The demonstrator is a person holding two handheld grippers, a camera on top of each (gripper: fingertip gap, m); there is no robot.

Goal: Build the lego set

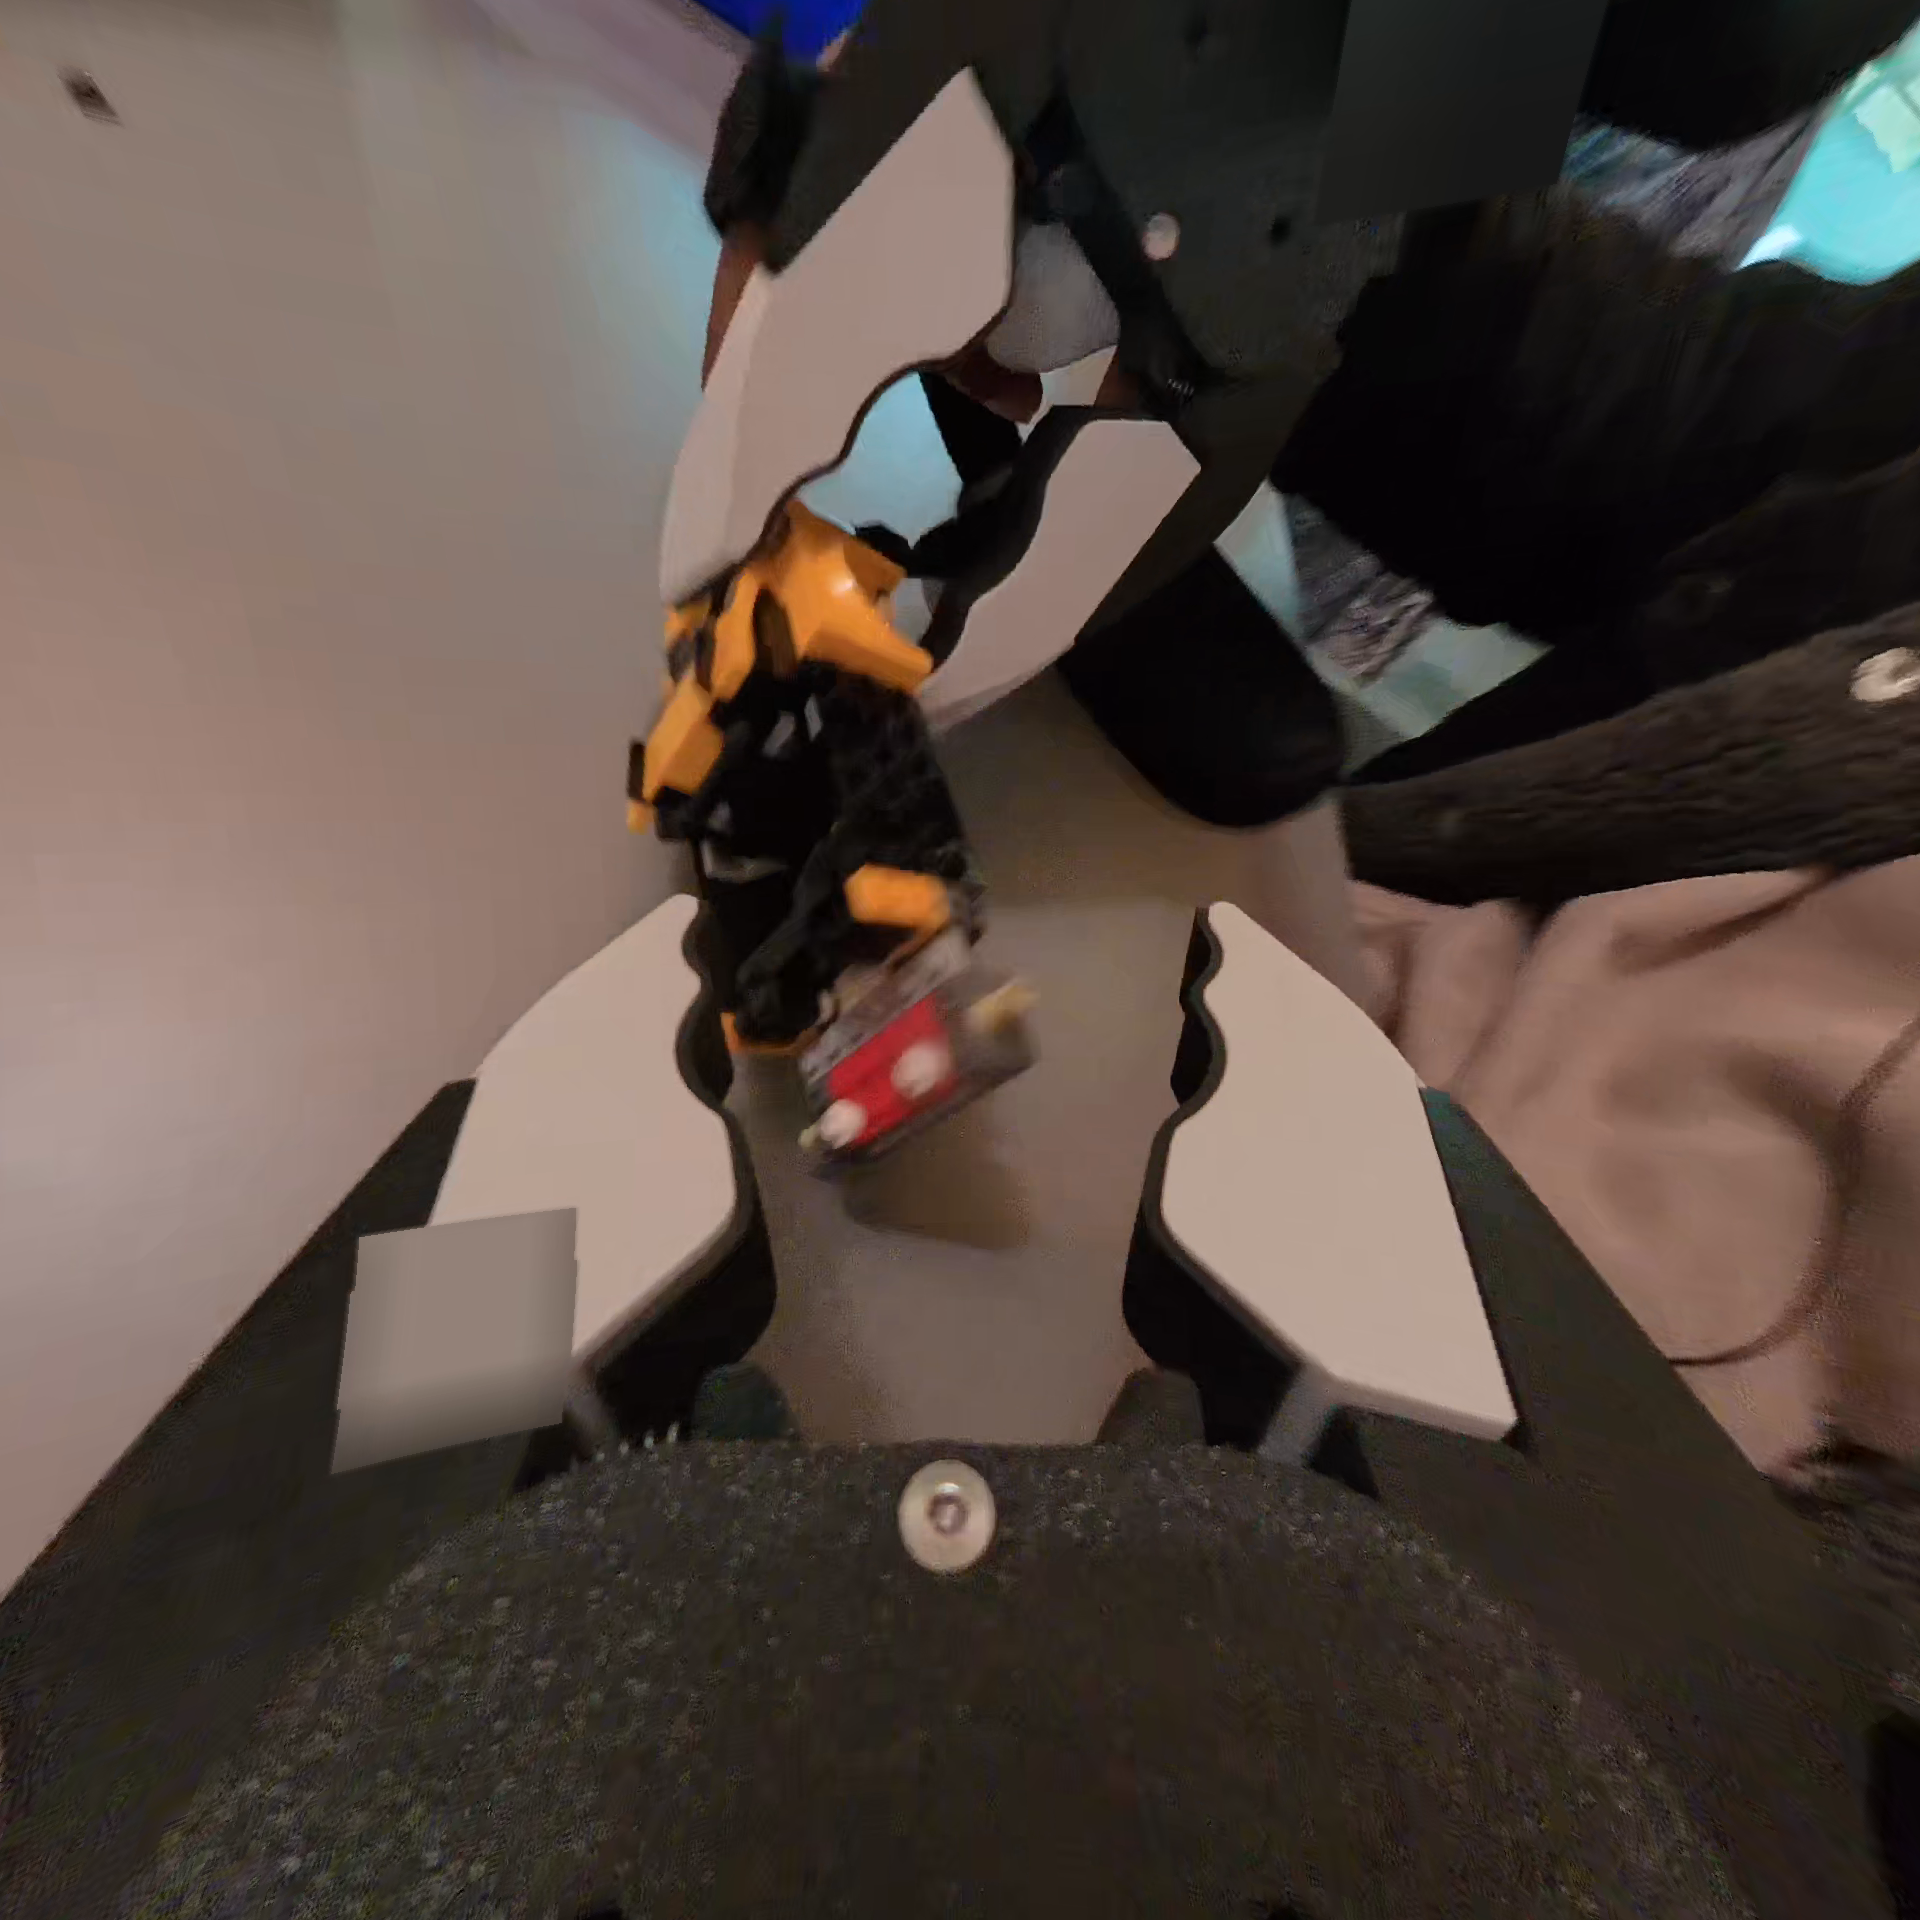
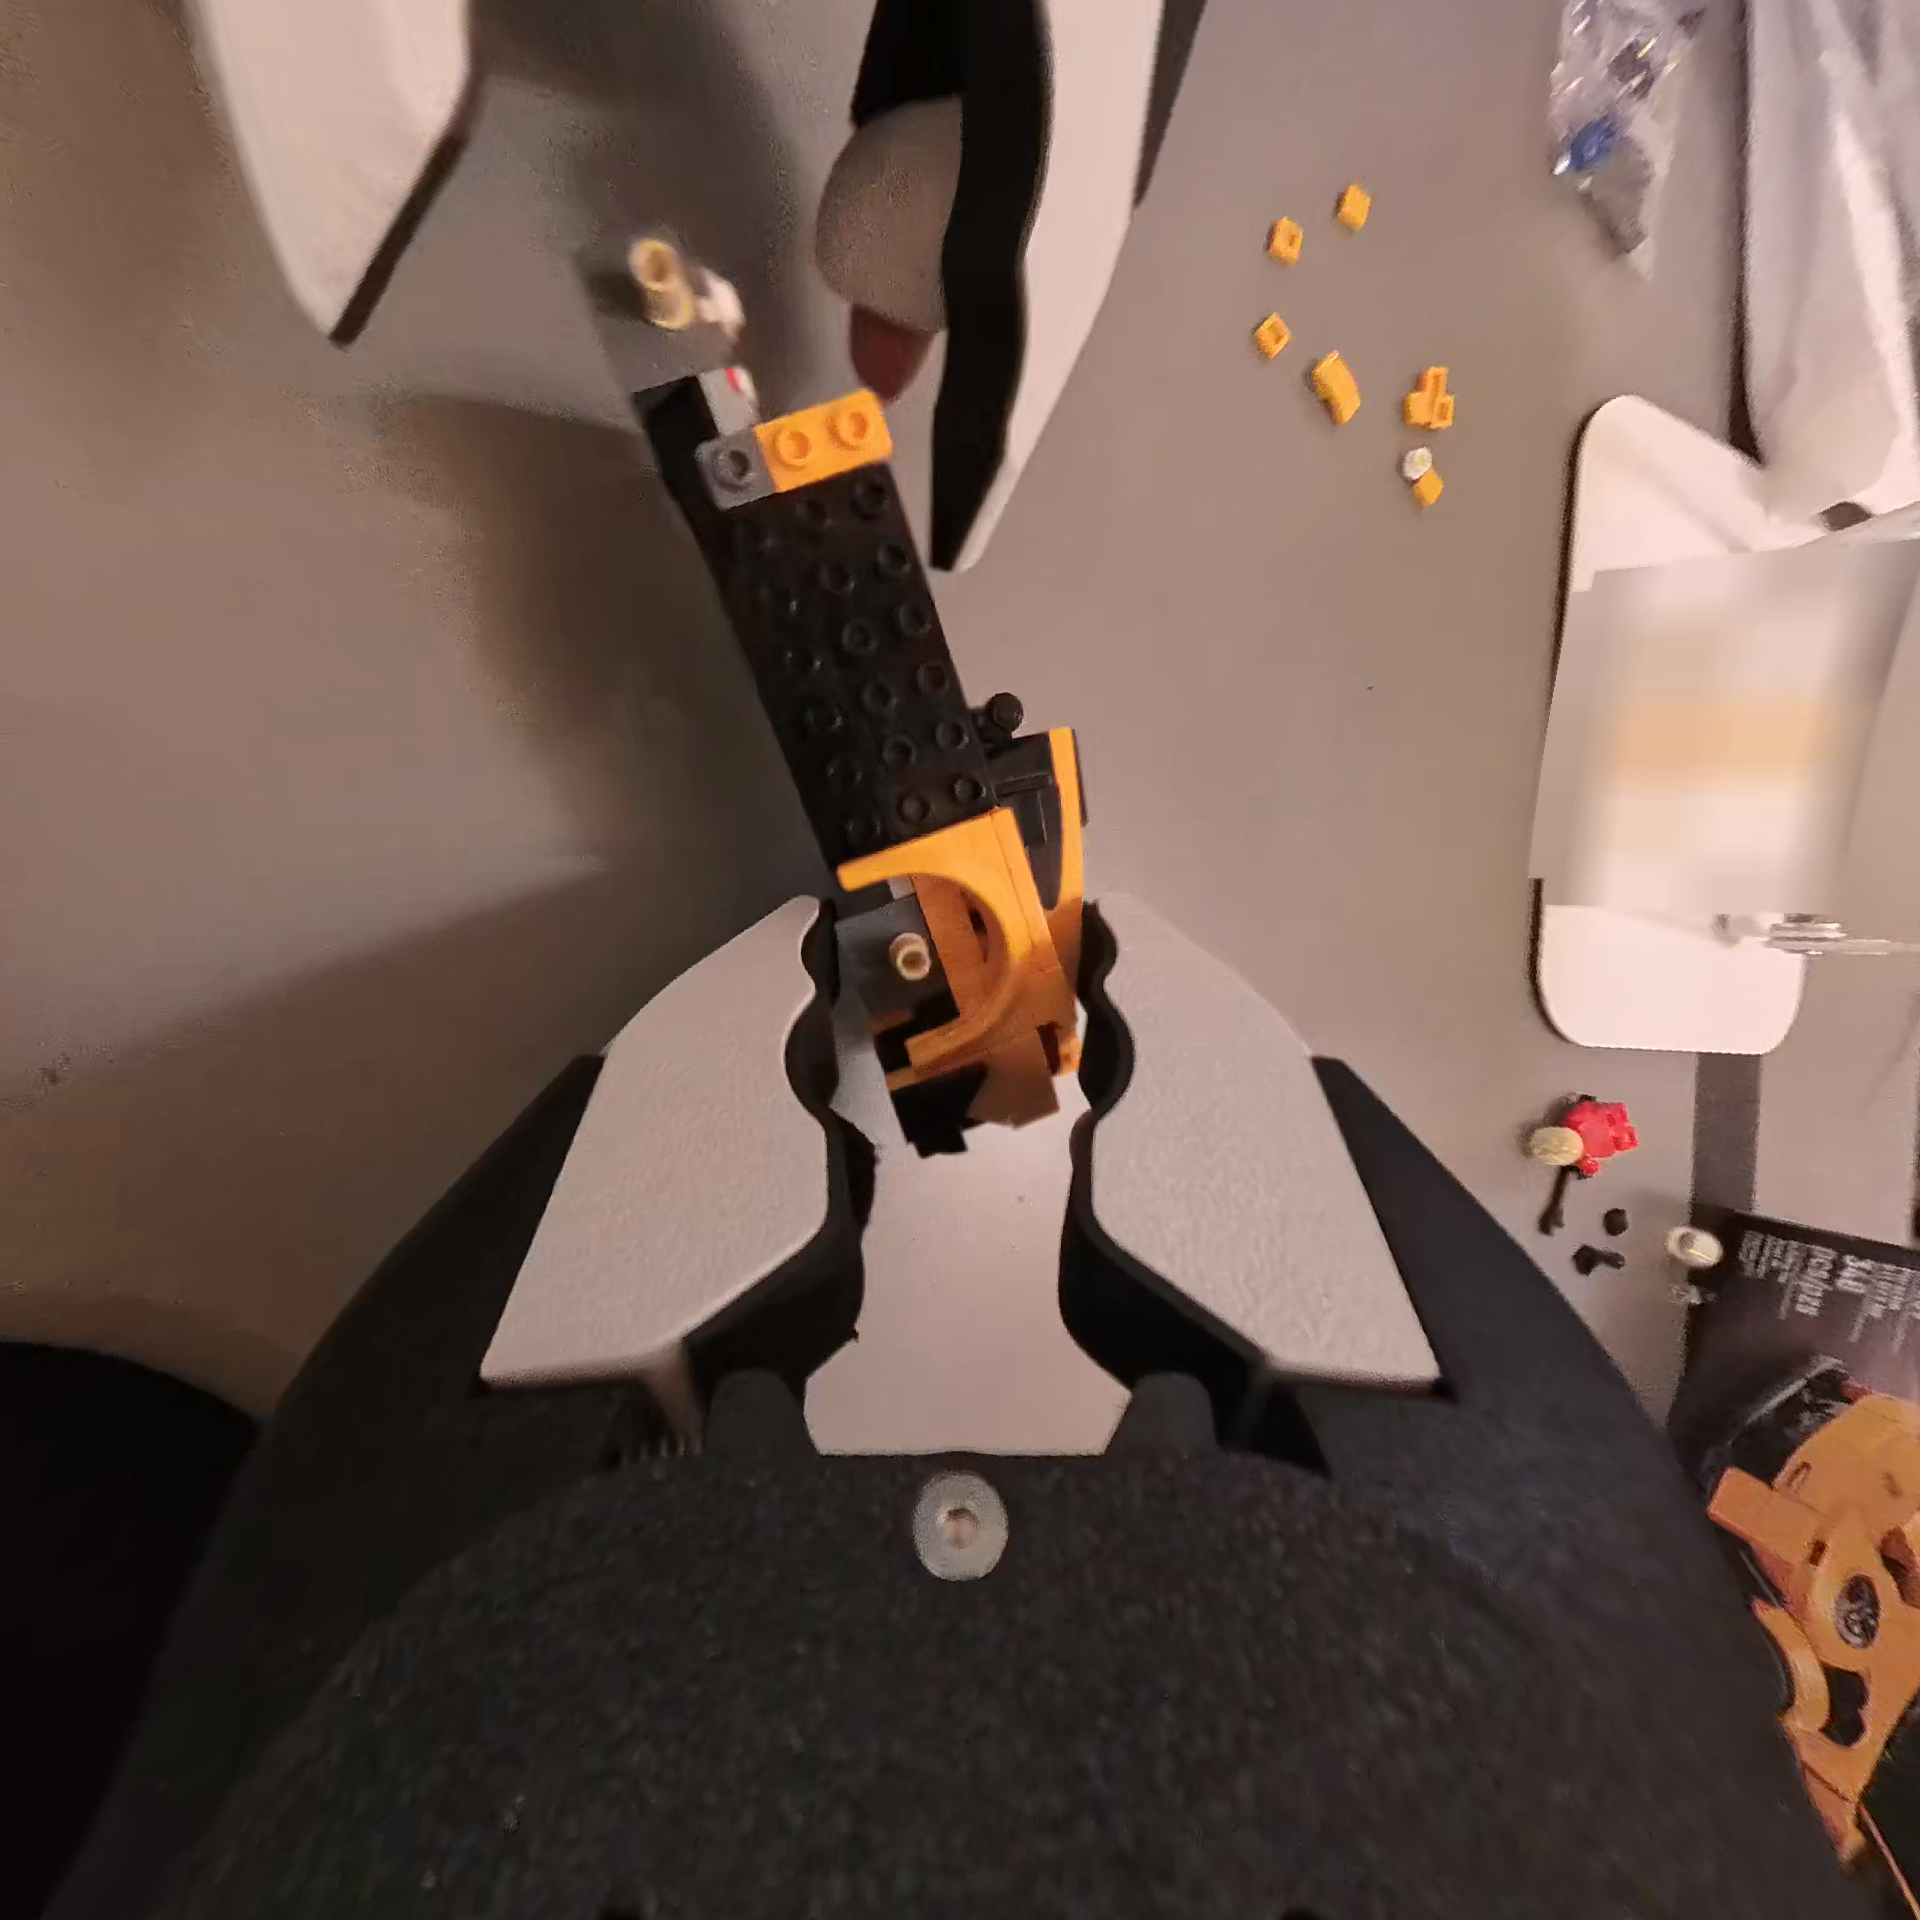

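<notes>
Model: a black and orange brick model (image 2: 894,727), long, studded on its black face, tilted, off the grey worktop (image 2: 1299,727); its orange arched end sits low in the right wrist view, its far end carries a small orange plate and grey pieces.
Right gripper: the right gripper (image 2: 956,997) has its jaws clamped on the orange end of the model, a pad pressing on each side; in the left wrist view it comes down from above with the model hanging from it (image 1: 810,748).
Left gripper: the left gripper (image 1: 945,997) has its jaws wide apart; the model's lower end, with a red and grey part, lies between the fingers near the left one, and whether it touches that finger cannot be told through the blur; the right finger is well apart from it.
Left gripper seen from the right: its white fingers (image 2: 1029,291) stand on either side of the model's far end, not pressing on it.
Loose pieces: small orange bricks (image 2: 1340,343) lie scattered on the worktop to the right of the model.
Red piece: a red brick cluster (image 2: 1595,1132) with tiny black parts lies farther right of the model, nearer the camera.
Booklet: a dark booklet (image 2: 1808,1455) showing an orange model lies beyond the red piece, at the lower right edge.
Stand: a white stand (image 2: 1673,831) holding a blurred sheet is right of the model.
Bag: a clear bag (image 2: 1610,125) of parts lies at the top right, past the orange bricks.
Person: a dark sleeve (image 1: 1621,769) and pale cloth show right of the model in the left wrist view.
</notes>
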